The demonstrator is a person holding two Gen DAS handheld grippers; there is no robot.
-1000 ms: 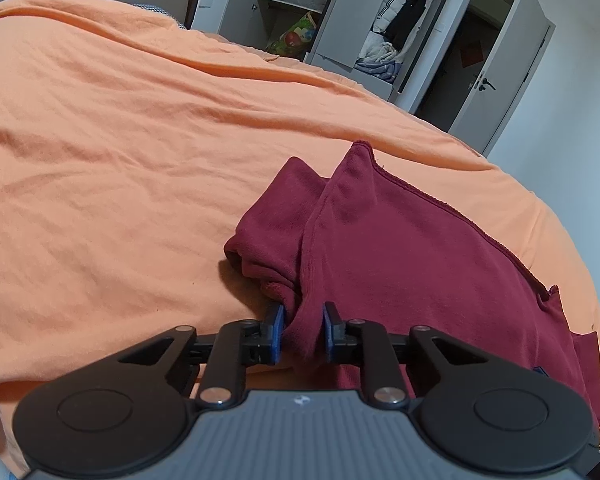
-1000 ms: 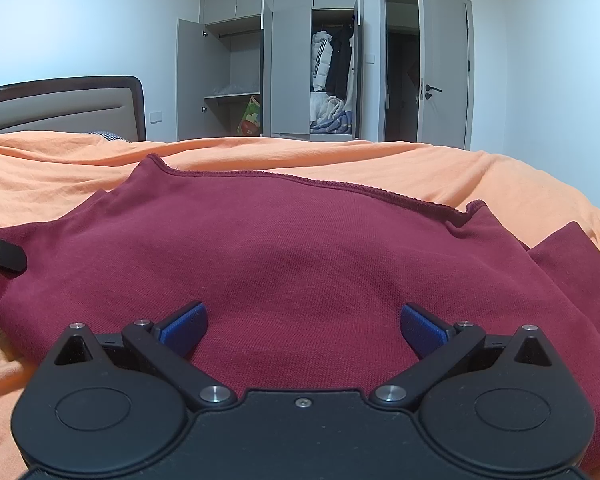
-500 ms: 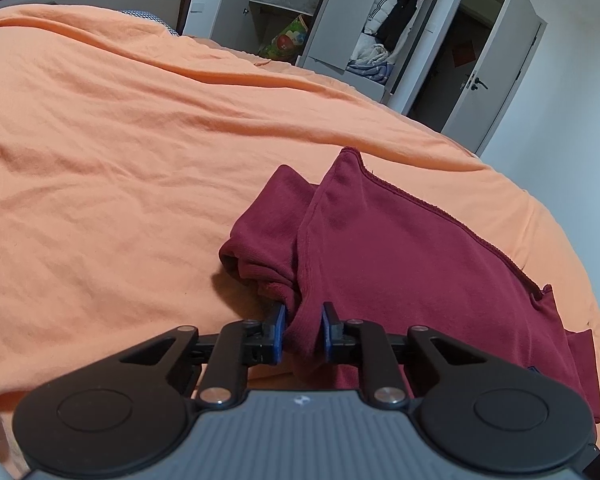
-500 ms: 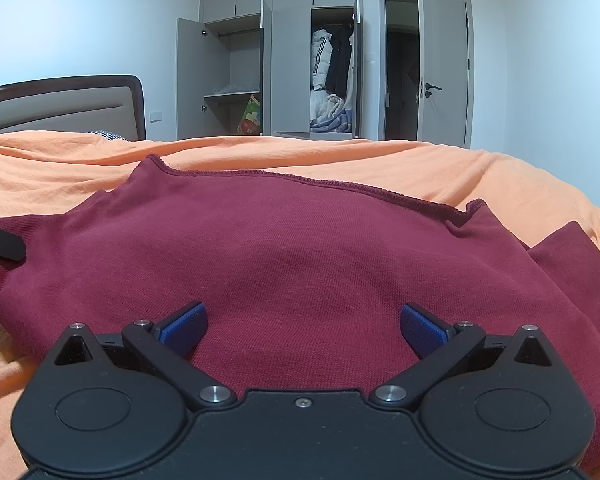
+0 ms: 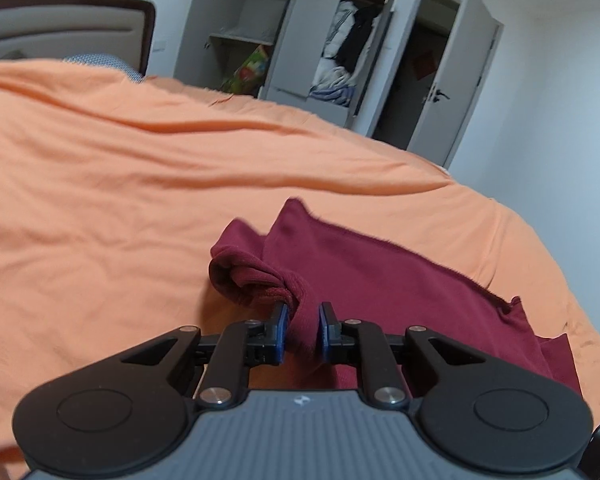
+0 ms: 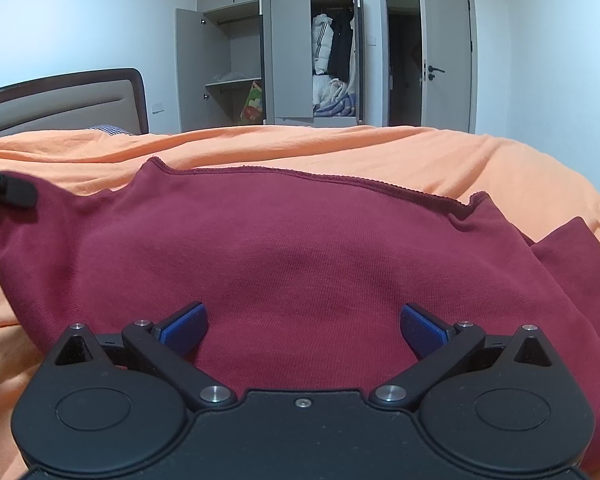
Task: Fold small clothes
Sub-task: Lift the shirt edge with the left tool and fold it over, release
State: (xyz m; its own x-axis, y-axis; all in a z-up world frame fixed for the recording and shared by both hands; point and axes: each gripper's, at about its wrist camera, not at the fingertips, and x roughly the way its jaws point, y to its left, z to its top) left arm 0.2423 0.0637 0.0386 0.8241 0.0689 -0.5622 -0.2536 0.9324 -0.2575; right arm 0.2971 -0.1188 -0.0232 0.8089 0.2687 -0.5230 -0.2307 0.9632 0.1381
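Left gripper [image 5: 303,330] at 6 o'clock of the left wrist view, clamped on a bunched fold of the dark red garment [image 5: 380,280], blue pads [image 5: 280,334] pressing the cloth from both sides. Garment raised at the pinched edge, a rolled sleeve end [image 5: 240,278] hanging open toward 9 o'clock of the grip. Rest of the garment spread toward 3 o'clock across the orange bedspread [image 5: 120,200], raw hem running from 12 o'clock of the grip out toward 3 o'clock. Headboard [image 5: 60,24] at 10 o'clock, open wardrobe [image 5: 300,36] with hanging clothes at 12 o'clock, open door [image 5: 476,80] at 1 o'clock.

Right gripper [image 6: 303,330] at 6 o'clock of the right wrist view, fingers spread wide, blue pads [image 6: 184,326] well apart and holding nothing, sitting low over the near edge of the garment [image 6: 300,248]; contact with the cloth impossible to tell. Garment filling the middle of the frame, flat on the bedspread [image 6: 420,152], hem along its far edge at 12 o'clock, a second layer [image 6: 572,256] poking out at 3 o'clock. Black part of the left gripper [image 6: 8,190] at 9 o'clock, at the lifted corner of the garment. Headboard [image 6: 60,108] at 10 o'clock, wardrobe [image 6: 284,52] at 12 o'clock, door [image 6: 448,60] at 1 o'clock.
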